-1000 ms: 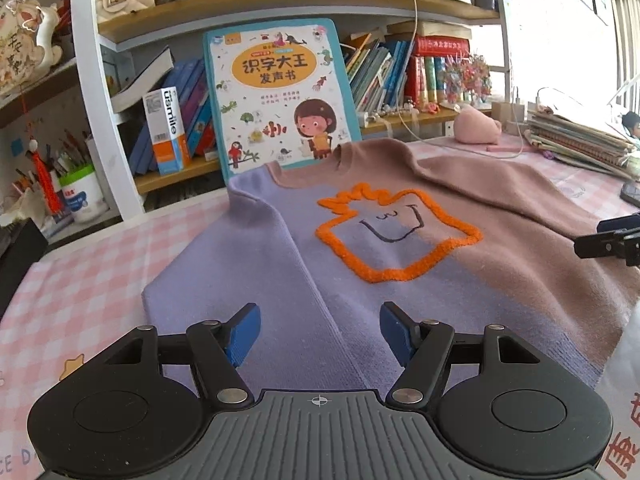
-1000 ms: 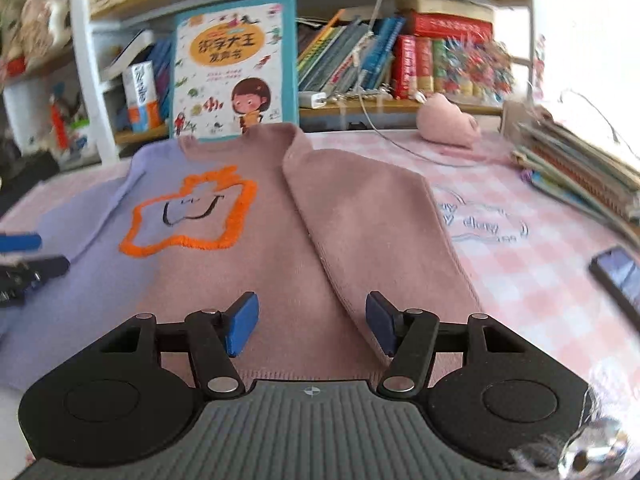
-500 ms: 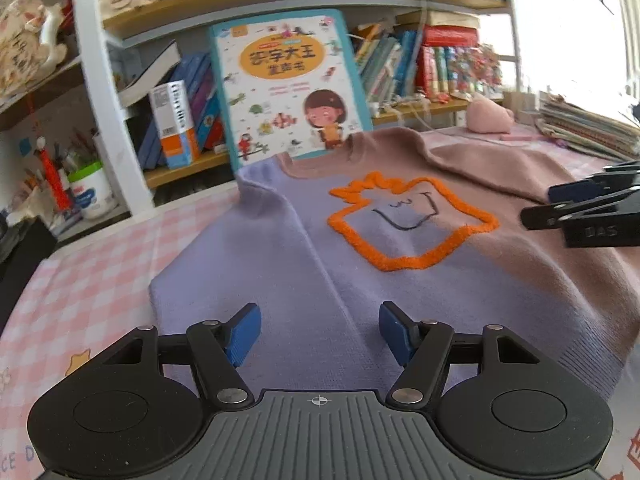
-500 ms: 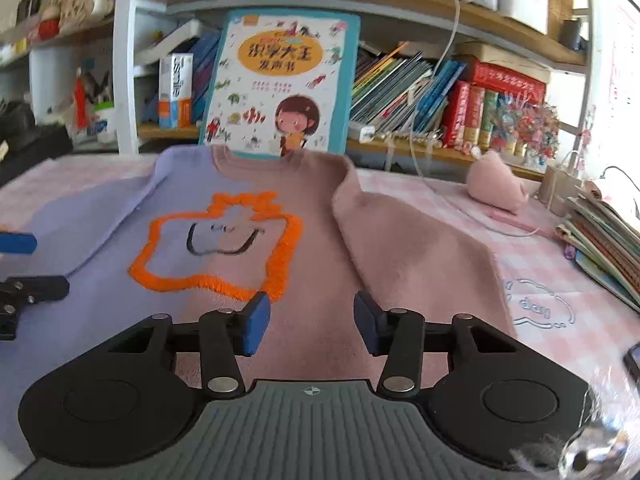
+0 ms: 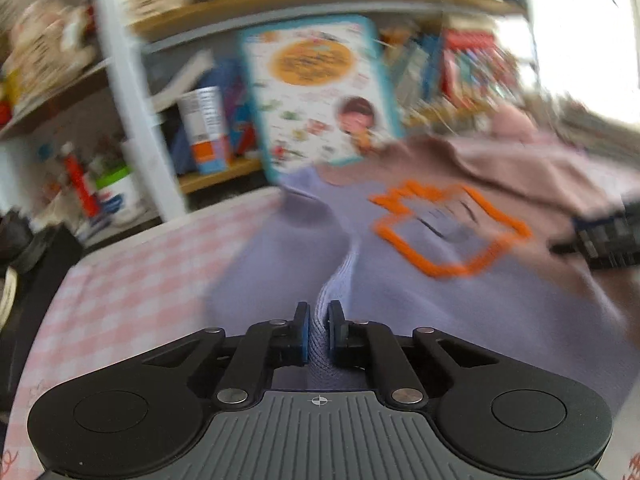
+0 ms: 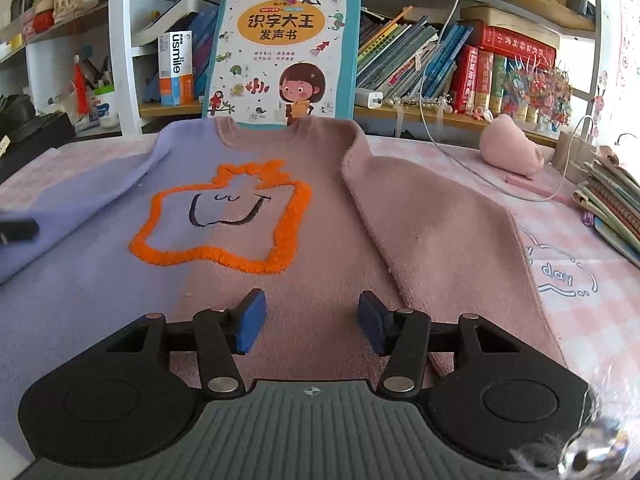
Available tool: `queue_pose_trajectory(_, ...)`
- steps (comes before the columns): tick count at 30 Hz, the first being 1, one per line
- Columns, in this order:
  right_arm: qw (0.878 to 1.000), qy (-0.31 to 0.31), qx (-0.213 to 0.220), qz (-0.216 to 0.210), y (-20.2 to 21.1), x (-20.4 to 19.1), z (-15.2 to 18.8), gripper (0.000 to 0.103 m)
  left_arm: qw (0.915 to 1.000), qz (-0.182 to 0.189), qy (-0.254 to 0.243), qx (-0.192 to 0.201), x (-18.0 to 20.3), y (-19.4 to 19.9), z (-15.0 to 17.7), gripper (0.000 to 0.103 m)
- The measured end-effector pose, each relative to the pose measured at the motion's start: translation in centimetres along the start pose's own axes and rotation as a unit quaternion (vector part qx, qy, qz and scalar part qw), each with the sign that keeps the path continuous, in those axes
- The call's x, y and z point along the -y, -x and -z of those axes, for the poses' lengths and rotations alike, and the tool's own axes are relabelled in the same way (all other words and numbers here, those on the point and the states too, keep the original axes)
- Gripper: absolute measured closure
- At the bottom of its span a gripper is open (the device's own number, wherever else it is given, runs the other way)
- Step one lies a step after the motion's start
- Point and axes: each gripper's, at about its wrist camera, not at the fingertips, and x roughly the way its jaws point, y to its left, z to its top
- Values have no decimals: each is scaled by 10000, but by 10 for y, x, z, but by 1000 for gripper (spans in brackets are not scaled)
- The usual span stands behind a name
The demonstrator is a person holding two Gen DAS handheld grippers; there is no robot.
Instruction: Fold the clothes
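Observation:
A purple and dusty-pink sweater (image 6: 304, 240) with an orange outlined face lies flat on the pink checked tablecloth (image 6: 568, 288); its pink right sleeve is folded over the body. My left gripper (image 5: 319, 330) is shut on a pinched ridge of the purple sweater (image 5: 460, 312) fabric near the hem. My right gripper (image 6: 310, 320) hovers over the pink lower front, its jaws opening, with flat cloth below them and nothing pinched. The left gripper's tip (image 6: 18, 229) shows at the left edge of the right wrist view. The right gripper (image 5: 604, 240) appears blurred at the right of the left wrist view.
A picture book (image 6: 282, 52) leans on the bookshelf (image 6: 460, 116) behind the collar. A pink plush toy (image 6: 510, 152) and a white cable (image 6: 448, 148) lie at the back right. Stacked books (image 6: 612, 208) sit at the far right edge.
My left gripper has shut on the purple cloth and drawn it up into a ridge; its view is now blurred by motion. My right gripper's jaws narrowed, then widened again.

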Motion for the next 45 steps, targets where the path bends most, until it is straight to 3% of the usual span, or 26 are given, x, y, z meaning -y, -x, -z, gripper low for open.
queue_pose_trajectory(3, 10000, -4, -28, -6, -1, 0, 0, 41, 9966, -614, 490, 245, -59, 3, -16, 95)
queue_pose_trajectory(5, 10000, 41, -33, 33, 0, -1, 0, 39, 9900, -1053, 864, 368, -101, 2, -25, 95)
queue_pose_trajectory(9, 10000, 12, -49, 38, -1, 0, 0, 34, 9795, -1484, 1337, 258, -160, -19, -31, 95)
queue_pose_trajectory(16, 10000, 13, -63, 49, -1, 0, -1, 31, 9748, -1710, 1382, -388, -188, -76, -19, 94)
queue_pose_trajectory(19, 9999, 45, -53, 75, -1, -1, -1, 31, 9735, -1733, 1422, -455, -193, -87, -17, 94)
queue_pose_trajectory(21, 9999, 69, -48, 93, -1, -2, -1, 31, 9714, -1754, 1542, -434, -199, -86, -20, 87)
queue_pose_trajectory(24, 9999, 47, -53, 78, -1, -1, -2, 31, 9598, -2245, 1653, -320, -214, -79, -27, 86)
queue_pose_trajectory(28, 10000, 26, -63, 63, -1, 0, -2, 31, 9480, -2483, 1985, -165, -230, -54, -28, 86)
queue_pose_trajectory(31, 10000, 12, -74, 56, -1, 0, -2, 30, 9645, -1889, 1840, -104, -203, -42, -24, 86)
queue_pose_trajectory(34, 10000, 19, -75, 62, -1, 0, -2, 30, 9825, -1039, 1534, -211, -158, -44, -19, 85)
queue_pose_trajectory(36, 9999, 43, -68, 78, -1, 0, -2, 30, 9899, -423, 1321, -282, -123, -50, -17, 85)
queue_pose_trajectory(39, 9999, 64, -30, 98, 0, -1, -2, 31, 9936, 212, 1083, -250, -80, -57, -18, 85)
queue_pose_trajectory(41, 9999, 36, 85, 53, 5, 2, -2, 33, 9941, 442, 964, -222, -60, -61, -20, 85)
queue_pose_trajectory(45, 9970, 478, 236, 564, 18, 5, -4, 33, 9971, 542, 483, -247, -31, -67, -19, 79)
